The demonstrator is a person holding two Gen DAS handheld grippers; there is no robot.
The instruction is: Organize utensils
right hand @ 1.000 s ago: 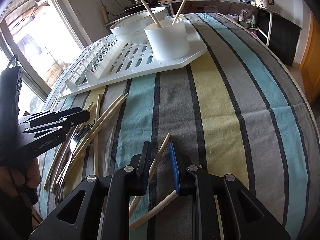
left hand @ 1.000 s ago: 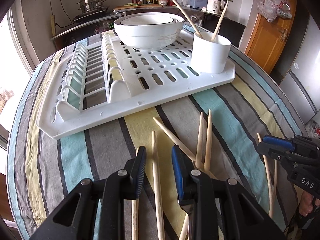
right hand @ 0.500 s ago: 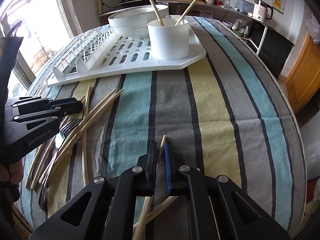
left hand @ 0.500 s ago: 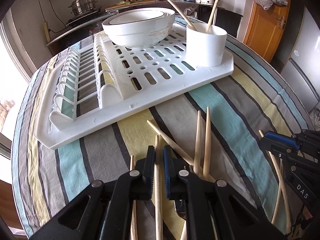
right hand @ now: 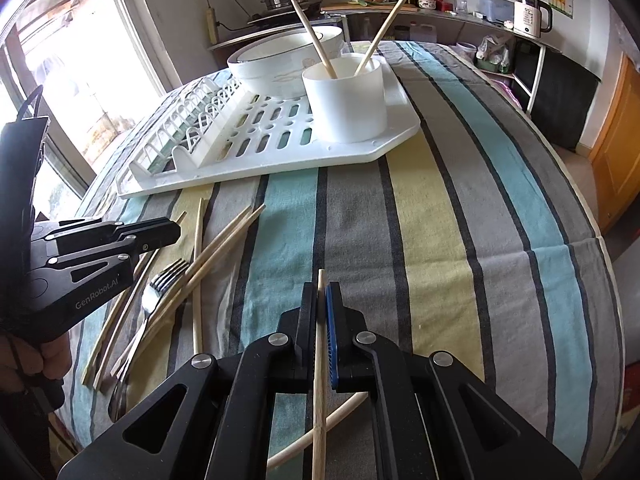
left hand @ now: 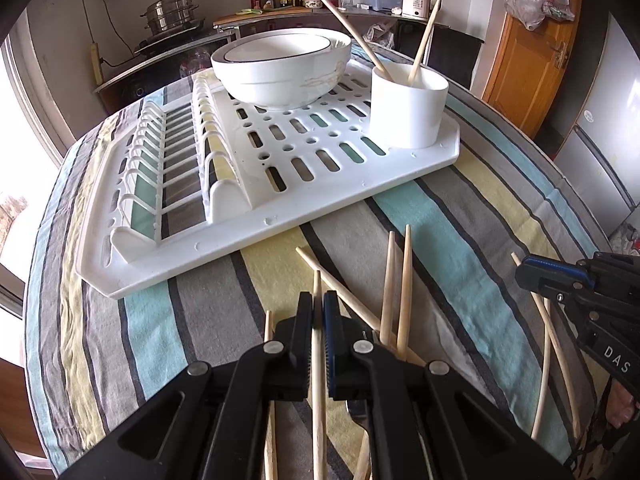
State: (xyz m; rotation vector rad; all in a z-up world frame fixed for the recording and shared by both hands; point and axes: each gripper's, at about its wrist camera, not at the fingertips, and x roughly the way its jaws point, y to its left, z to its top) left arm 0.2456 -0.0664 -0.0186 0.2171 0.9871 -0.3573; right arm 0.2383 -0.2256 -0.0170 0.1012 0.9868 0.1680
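Observation:
My left gripper (left hand: 318, 309) is shut on a wooden chopstick (left hand: 317, 284) and holds it just above the striped tablecloth. My right gripper (right hand: 321, 298) is shut on another wooden chopstick (right hand: 320, 364), lifted off the cloth. Several loose chopsticks (left hand: 394, 292) and a metal fork (right hand: 154, 300) lie on the cloth between the grippers. A white utensil cup (left hand: 408, 106) with two chopsticks in it stands on the right corner of the white drying rack (left hand: 280, 196). The cup also shows in the right wrist view (right hand: 346, 100).
A white bowl (left hand: 280, 68) sits at the back of the rack. One more chopstick (right hand: 320, 430) lies on the cloth under my right gripper. The table edge drops off at right toward a wooden door (left hand: 524, 64).
Both grippers closed from open onto a chopstick each. Both then rose a little, with the chopsticks, away from the cloth.

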